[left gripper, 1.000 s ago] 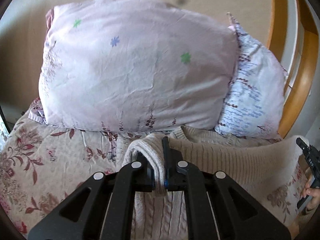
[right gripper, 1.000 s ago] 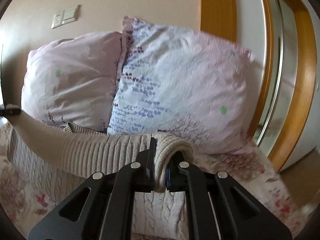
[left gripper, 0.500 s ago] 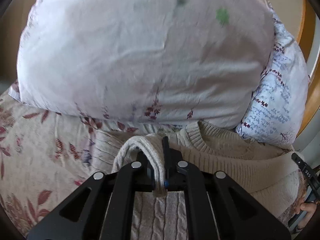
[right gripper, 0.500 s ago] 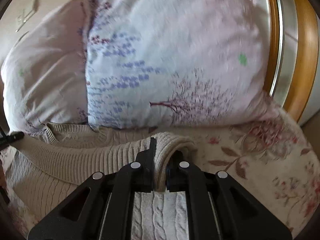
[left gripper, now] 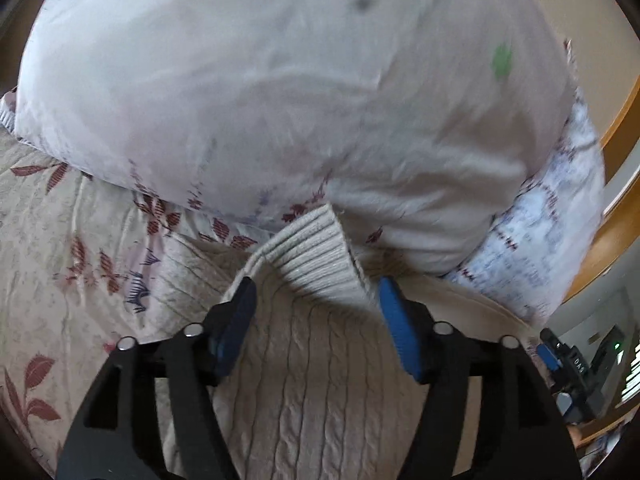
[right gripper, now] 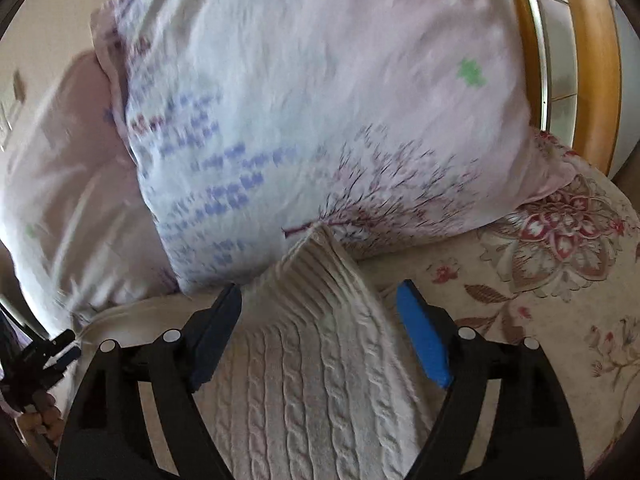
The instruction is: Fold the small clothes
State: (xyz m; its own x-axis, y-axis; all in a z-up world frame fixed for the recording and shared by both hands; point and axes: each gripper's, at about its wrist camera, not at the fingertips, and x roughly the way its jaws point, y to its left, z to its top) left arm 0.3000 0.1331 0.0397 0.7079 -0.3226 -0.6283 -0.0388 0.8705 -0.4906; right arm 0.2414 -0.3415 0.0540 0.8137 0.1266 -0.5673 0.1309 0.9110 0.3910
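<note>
Both jaws have just been opening: left hand-held gripper (left gripper: 314, 286) and right hand-held gripper (right gripper: 320, 294) stand open around the sweater (left gripper: 312, 380) hem (released, untouched); withdraw straight back, low in frame, without snagging the knit.

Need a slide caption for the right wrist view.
Right gripper jaws just opened, releasing the cream cable-knit sweater beside the pillows.

- It was a home bedroom.
- Two printed pillows (right gripper: 312, 112) leaned on a floral bedspread (right gripper: 560, 280).
- A wooden frame (right gripper: 592, 60) stood beside them.
</note>
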